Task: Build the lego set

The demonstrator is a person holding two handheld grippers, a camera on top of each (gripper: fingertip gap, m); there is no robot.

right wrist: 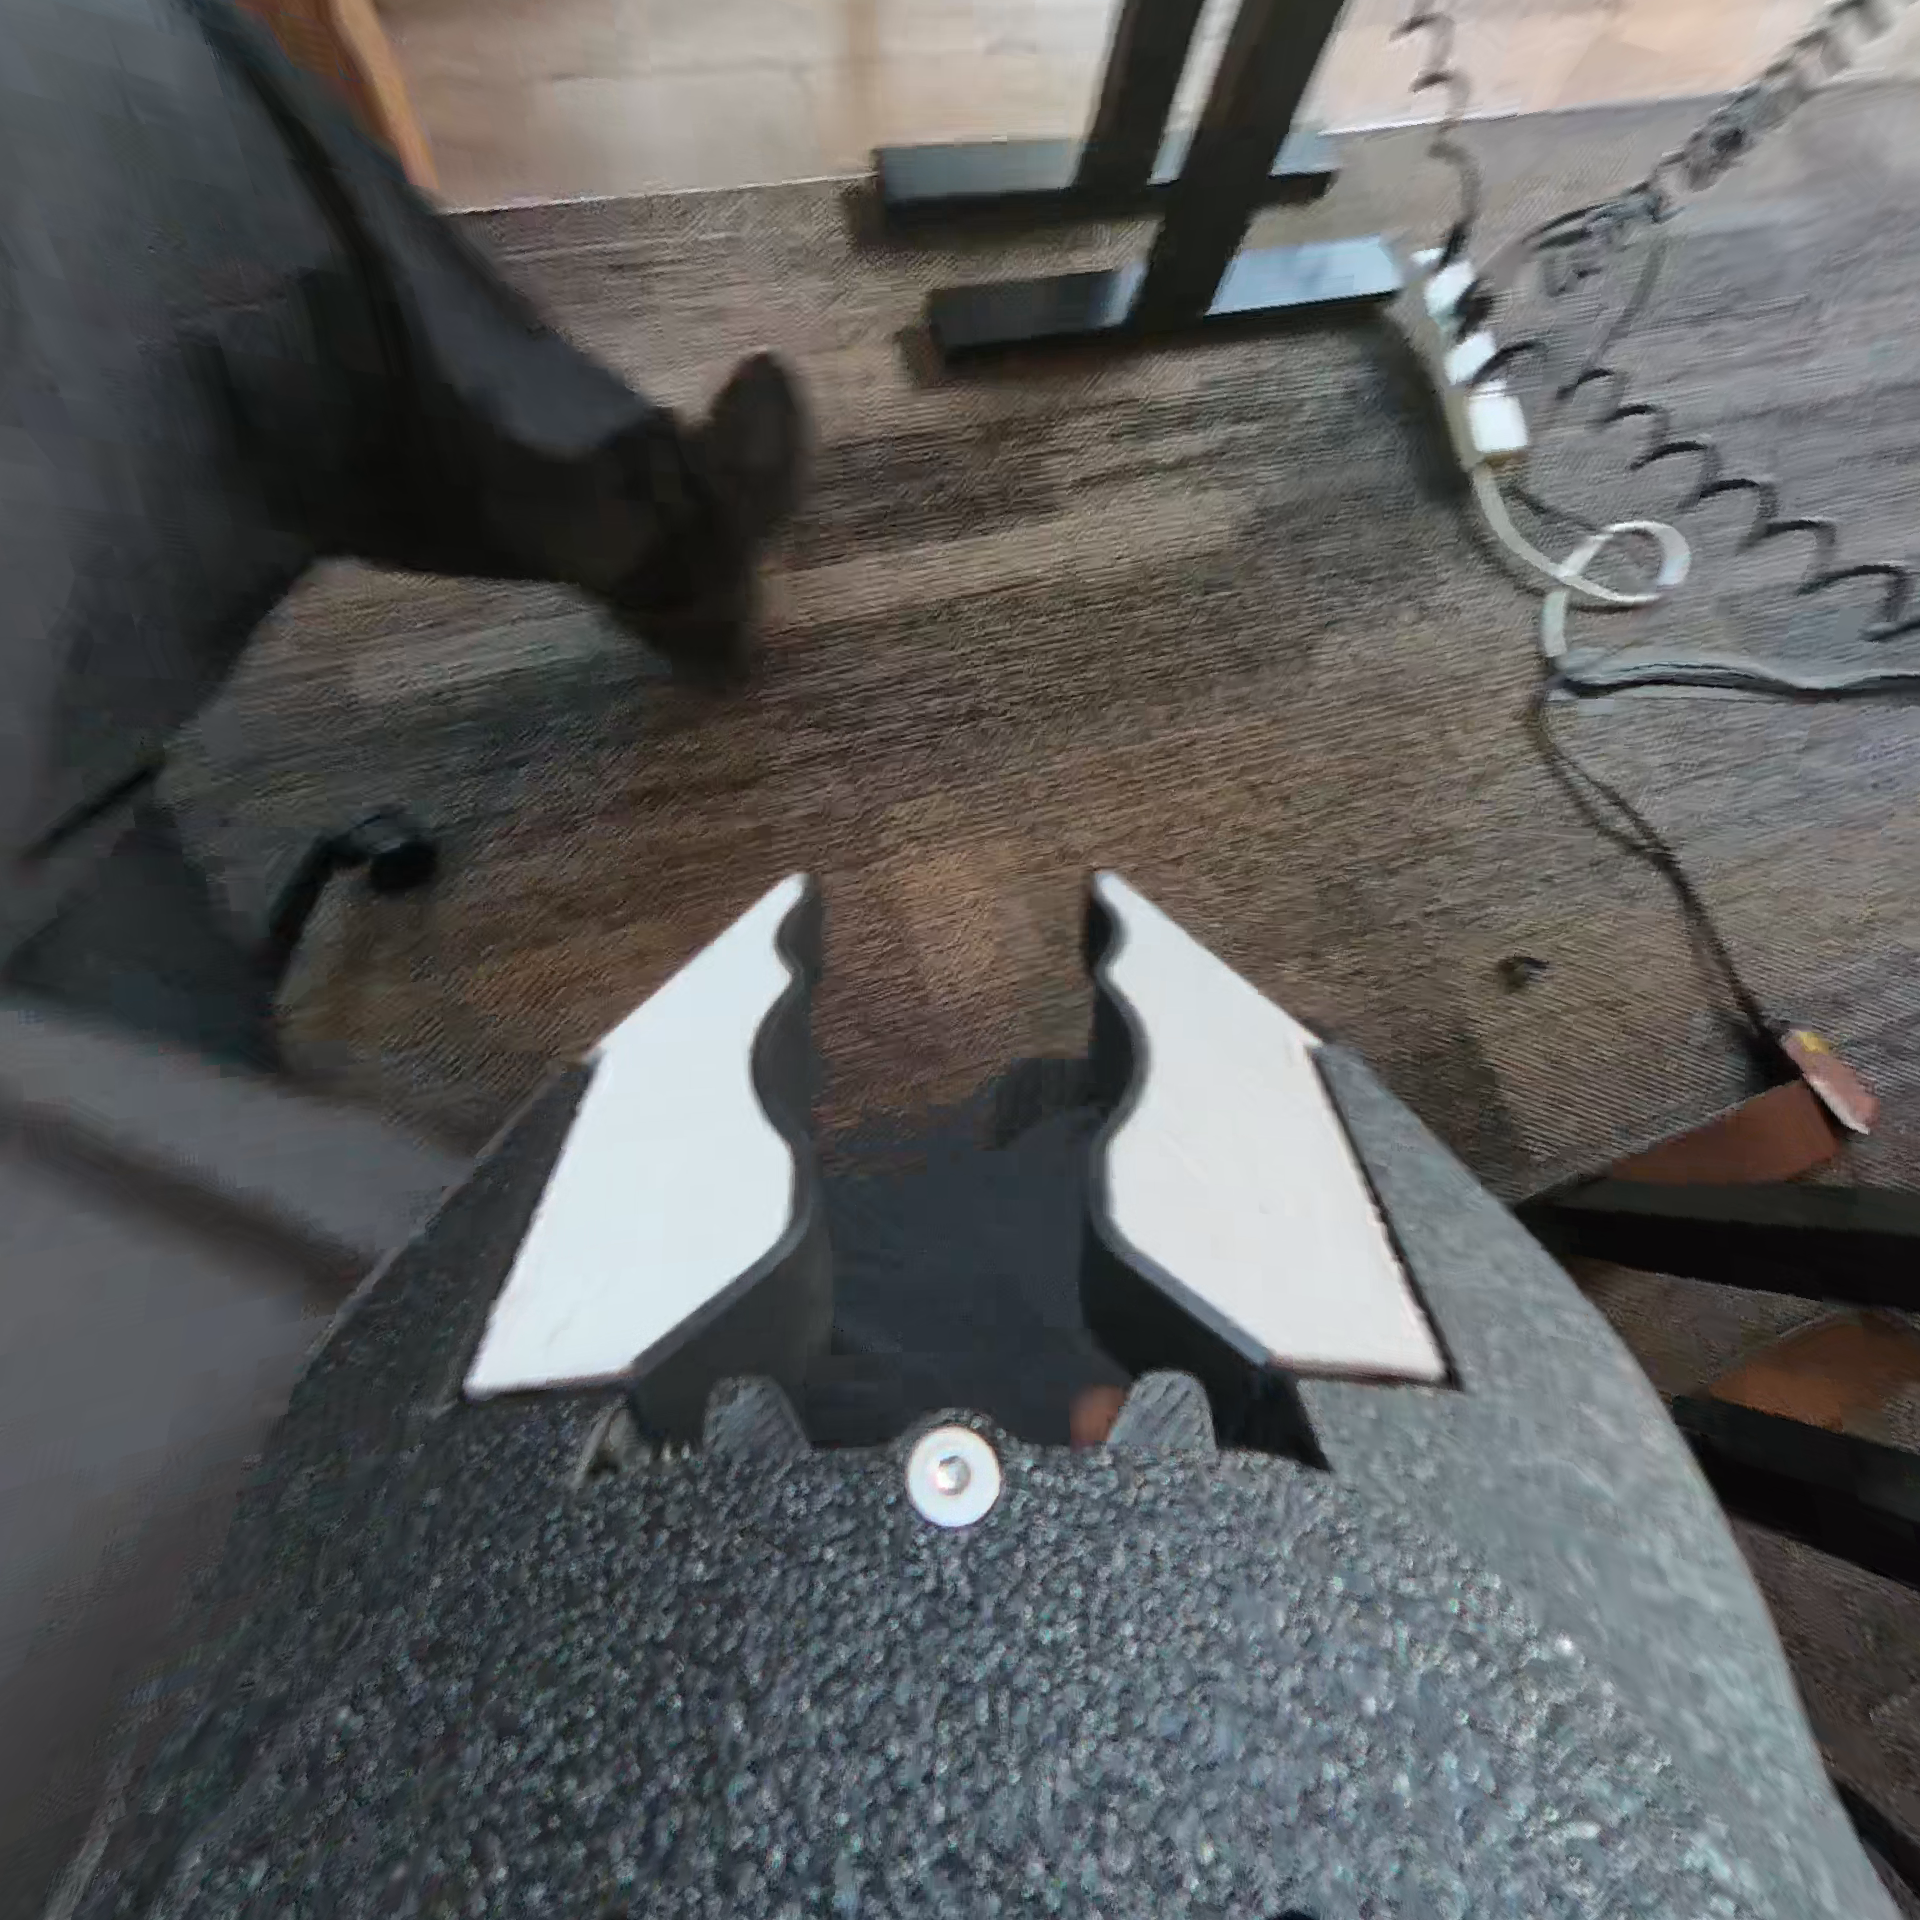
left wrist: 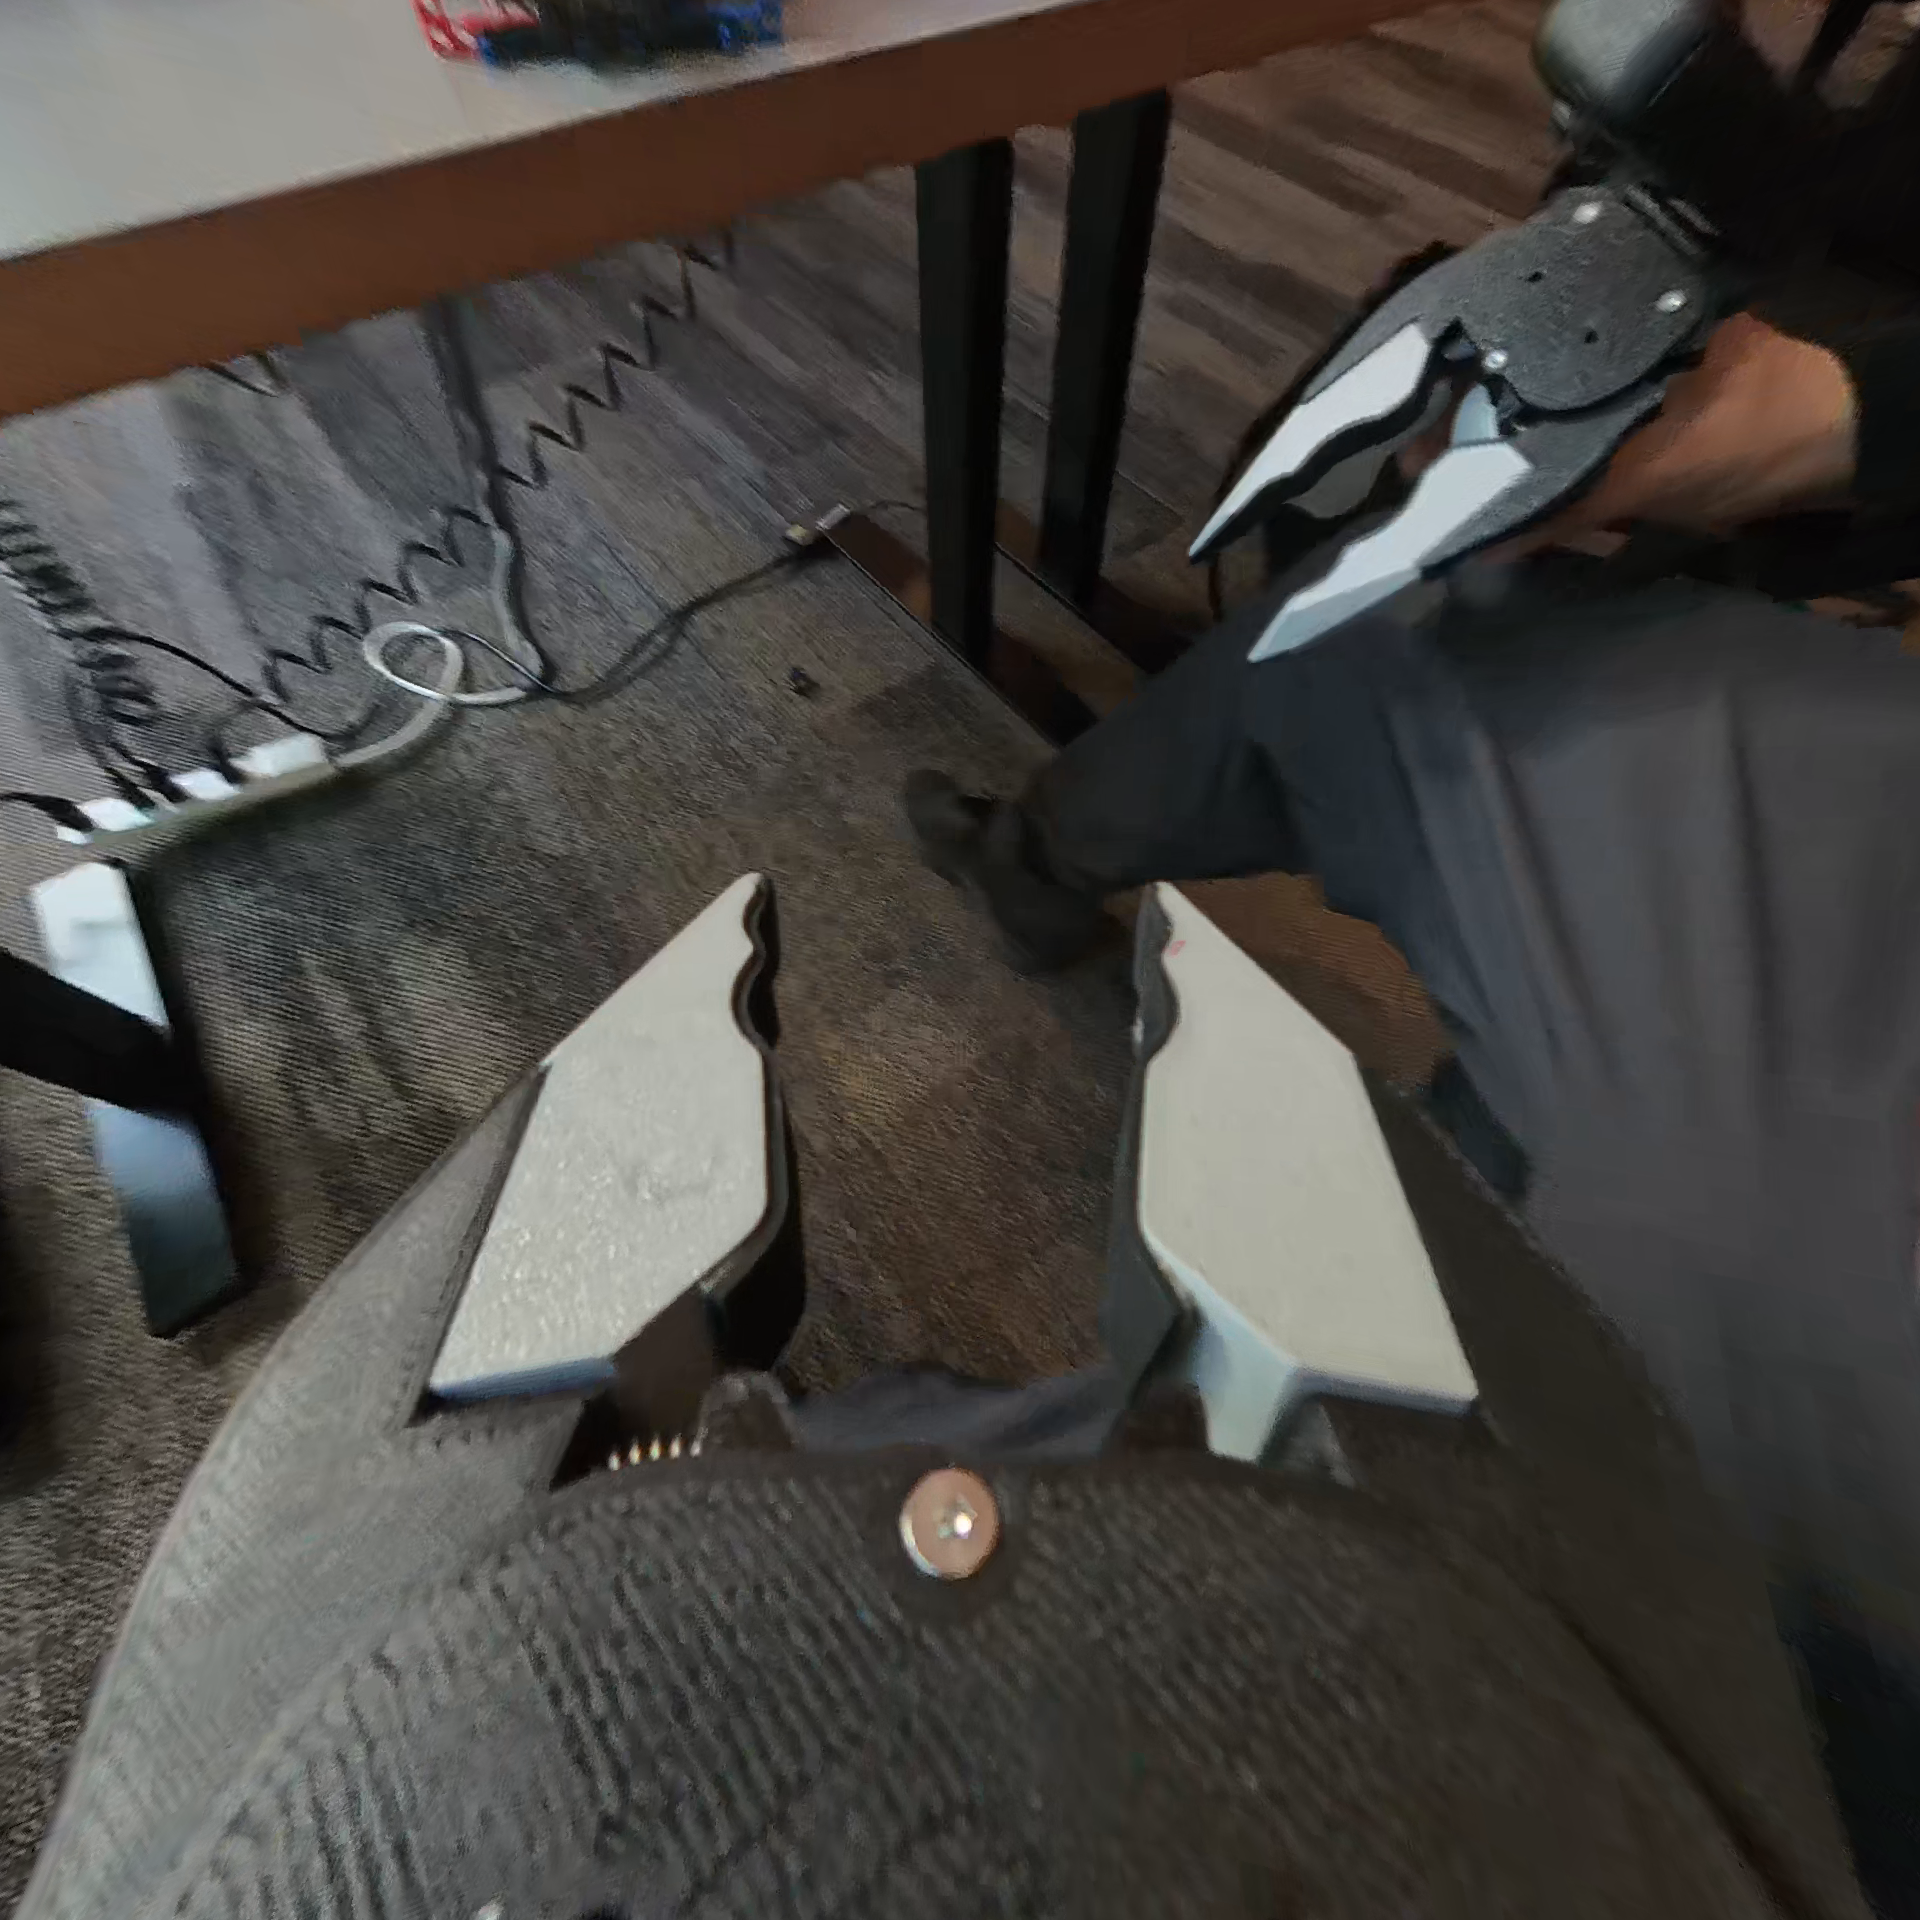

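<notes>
I see both grippers held below the table (left wrist: 436,197), a grey slab with a brown edge on black metal legs. My left gripper (left wrist: 961,899), grainy black plastic with pale wedge-shaped fingers (left wrist: 644,1143), stands apart with nothing between, pointing at ribbed grey carpet (left wrist: 623,883). My right gripper (right wrist: 951,894) is likewise spread and empty. The lego pieces (left wrist: 582,26), red and blue, lie on the table's far edge. A white power strip (left wrist: 197,795) and coiled black cables (left wrist: 582,416) lie beneath the table.
</notes>
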